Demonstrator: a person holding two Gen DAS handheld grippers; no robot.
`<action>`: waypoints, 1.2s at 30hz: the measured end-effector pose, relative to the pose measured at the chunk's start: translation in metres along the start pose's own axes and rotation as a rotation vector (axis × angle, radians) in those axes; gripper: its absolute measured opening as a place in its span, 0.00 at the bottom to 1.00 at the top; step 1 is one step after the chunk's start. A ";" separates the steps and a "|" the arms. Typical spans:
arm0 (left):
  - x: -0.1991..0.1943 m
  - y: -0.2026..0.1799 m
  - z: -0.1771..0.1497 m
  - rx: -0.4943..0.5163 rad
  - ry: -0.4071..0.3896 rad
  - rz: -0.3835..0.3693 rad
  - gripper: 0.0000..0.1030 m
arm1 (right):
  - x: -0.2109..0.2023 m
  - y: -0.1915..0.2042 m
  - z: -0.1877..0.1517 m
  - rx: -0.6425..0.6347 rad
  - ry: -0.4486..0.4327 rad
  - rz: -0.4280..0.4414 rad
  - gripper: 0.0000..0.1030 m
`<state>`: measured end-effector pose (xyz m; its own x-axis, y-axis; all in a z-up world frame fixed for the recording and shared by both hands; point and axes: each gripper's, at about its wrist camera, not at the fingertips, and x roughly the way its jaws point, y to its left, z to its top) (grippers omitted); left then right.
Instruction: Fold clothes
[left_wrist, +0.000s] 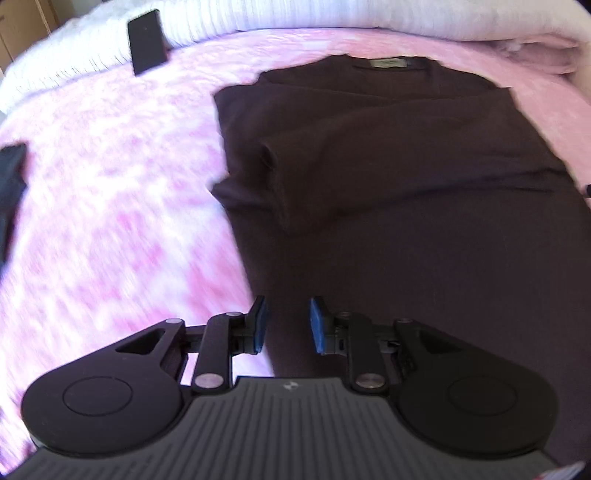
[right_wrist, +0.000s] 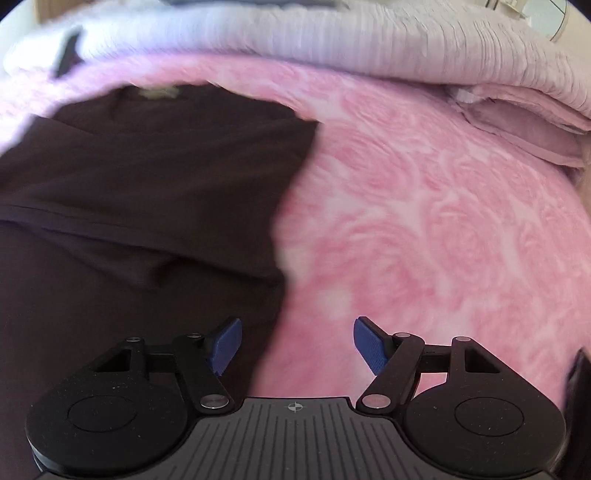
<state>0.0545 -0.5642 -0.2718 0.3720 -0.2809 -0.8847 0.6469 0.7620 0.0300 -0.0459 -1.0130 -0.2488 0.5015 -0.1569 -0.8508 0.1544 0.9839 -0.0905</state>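
One dark maroon knit sweater (left_wrist: 406, 177) lies flat on the pink floral bedspread (left_wrist: 110, 221), both sleeves folded across its chest. Its olive neck label (left_wrist: 388, 65) is too blurred to read. The collar points away from the fingers, long axis running straight ahead. The left gripper (left_wrist: 287, 325) hovers over the hem, narrowly parted and empty; the right gripper (right_wrist: 297, 345) is wide apart, empty, beside the sweater's edge.

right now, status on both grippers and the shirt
Left hand-held gripper open, empty; right hand-held gripper wide, empty. Dark shirt flat on pink blanket, sleeves folded in. Nothing blocking.
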 end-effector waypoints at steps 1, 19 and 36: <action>-0.001 -0.005 -0.011 0.022 0.016 -0.006 0.21 | -0.008 0.008 -0.011 -0.009 0.000 0.034 0.69; -0.097 0.000 -0.136 0.088 0.036 -0.141 0.21 | -0.091 0.109 -0.127 -0.027 0.172 -0.068 0.69; -0.138 -0.071 -0.188 0.212 0.084 0.076 0.23 | -0.149 0.135 -0.163 -0.200 0.085 0.100 0.69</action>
<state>-0.1677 -0.4700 -0.2389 0.3741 -0.1708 -0.9115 0.7476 0.6371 0.1874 -0.2382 -0.8434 -0.2183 0.4310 -0.0581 -0.9005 -0.0684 0.9930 -0.0968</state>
